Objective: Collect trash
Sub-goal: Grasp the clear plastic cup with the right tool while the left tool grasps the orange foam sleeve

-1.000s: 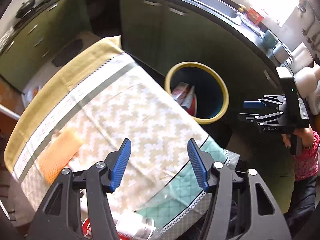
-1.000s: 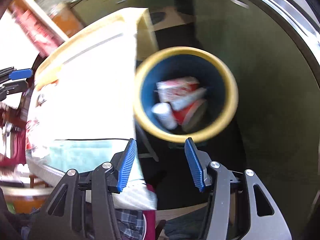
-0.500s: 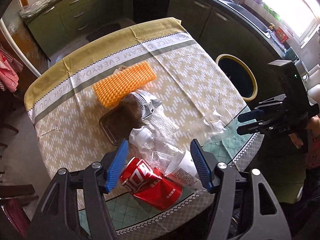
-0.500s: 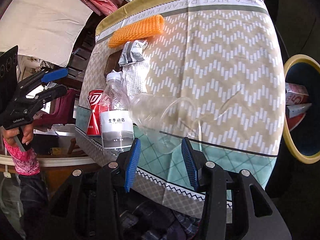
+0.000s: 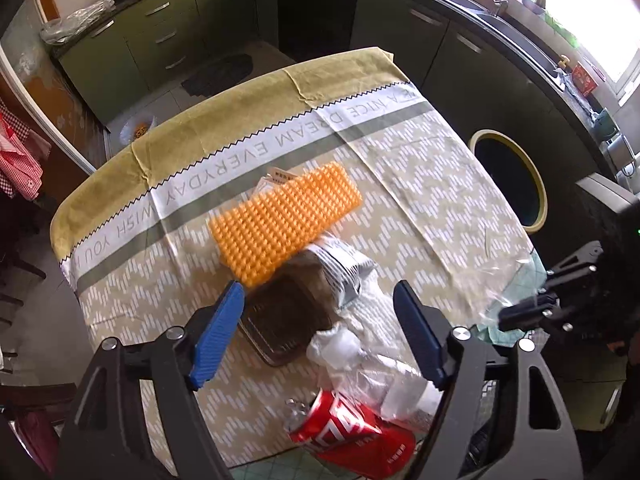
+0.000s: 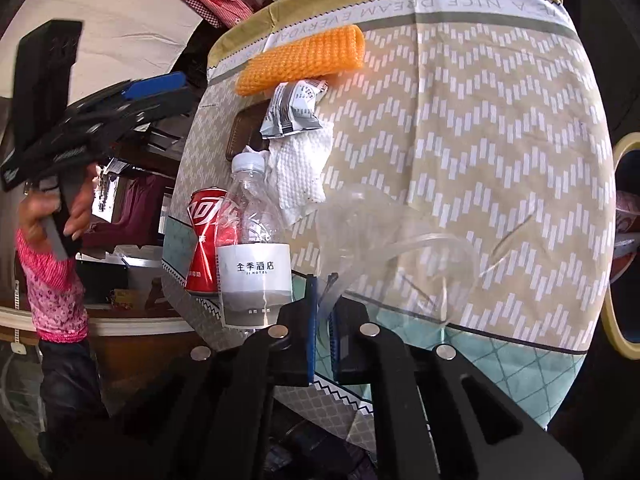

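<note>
Trash lies on the table: an orange foam net point(image 5: 284, 224), a silver wrapper point(image 5: 344, 268), a brown tray point(image 5: 284, 320), a white paper towel point(image 6: 300, 172), a clear water bottle point(image 6: 252, 240), a red can point(image 5: 352, 436) and a clear plastic cup point(image 6: 400, 256). My left gripper point(image 5: 320, 336) is open above the brown tray. My right gripper point(image 6: 323, 320) is shut on the edge of the clear plastic cup at the table's near edge. The yellow-rimmed bin point(image 5: 508, 180) stands beside the table and also shows in the right wrist view point(image 6: 620, 280).
The tablecloth point(image 5: 400, 148) covers the table point(image 6: 480, 120). Green kitchen cabinets point(image 5: 168, 40) and a counter with a sink point(image 5: 520, 4) run behind. A floor mat point(image 5: 220, 72) lies beyond the table. Red checked cloth point(image 5: 20, 156) hangs at the left.
My right gripper has swung from over the bin to the table edge and shut on the clear plastic cup. My left gripper has moved in over the trash pile, still open.
</note>
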`<act>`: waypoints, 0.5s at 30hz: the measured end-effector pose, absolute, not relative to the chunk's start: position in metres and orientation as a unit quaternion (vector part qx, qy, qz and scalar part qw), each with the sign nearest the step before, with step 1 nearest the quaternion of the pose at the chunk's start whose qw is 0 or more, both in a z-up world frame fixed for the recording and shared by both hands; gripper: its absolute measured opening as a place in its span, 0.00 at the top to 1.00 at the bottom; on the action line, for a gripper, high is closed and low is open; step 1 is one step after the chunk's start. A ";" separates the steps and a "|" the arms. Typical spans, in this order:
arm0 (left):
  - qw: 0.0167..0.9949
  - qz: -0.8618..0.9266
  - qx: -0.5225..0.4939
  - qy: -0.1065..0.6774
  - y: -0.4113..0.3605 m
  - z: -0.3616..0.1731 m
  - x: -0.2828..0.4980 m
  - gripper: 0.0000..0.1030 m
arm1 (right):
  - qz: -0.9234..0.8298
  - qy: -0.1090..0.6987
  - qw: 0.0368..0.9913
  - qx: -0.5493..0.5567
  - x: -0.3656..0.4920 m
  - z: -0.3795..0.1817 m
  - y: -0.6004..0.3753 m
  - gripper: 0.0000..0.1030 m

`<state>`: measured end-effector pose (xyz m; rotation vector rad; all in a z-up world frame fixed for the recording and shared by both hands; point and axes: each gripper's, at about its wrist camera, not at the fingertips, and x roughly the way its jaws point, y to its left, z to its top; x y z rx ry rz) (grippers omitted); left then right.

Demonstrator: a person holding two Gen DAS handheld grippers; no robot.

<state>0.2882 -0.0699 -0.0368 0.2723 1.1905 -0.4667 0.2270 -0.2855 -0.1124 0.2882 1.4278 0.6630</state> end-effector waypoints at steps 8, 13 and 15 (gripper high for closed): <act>0.774 -0.224 0.163 0.570 -0.101 -0.087 0.352 0.19 | 0.272 0.632 0.714 0.128 0.213 -0.095 -0.326 0.94; 0.759 -0.228 0.222 0.568 -0.119 -0.108 0.362 0.14 | 0.259 0.640 0.709 0.141 0.209 -0.104 -0.347 0.94; 0.752 -0.230 0.232 0.573 -0.122 -0.113 0.363 0.14 | 0.256 0.642 0.708 0.144 0.210 -0.106 -0.351 0.94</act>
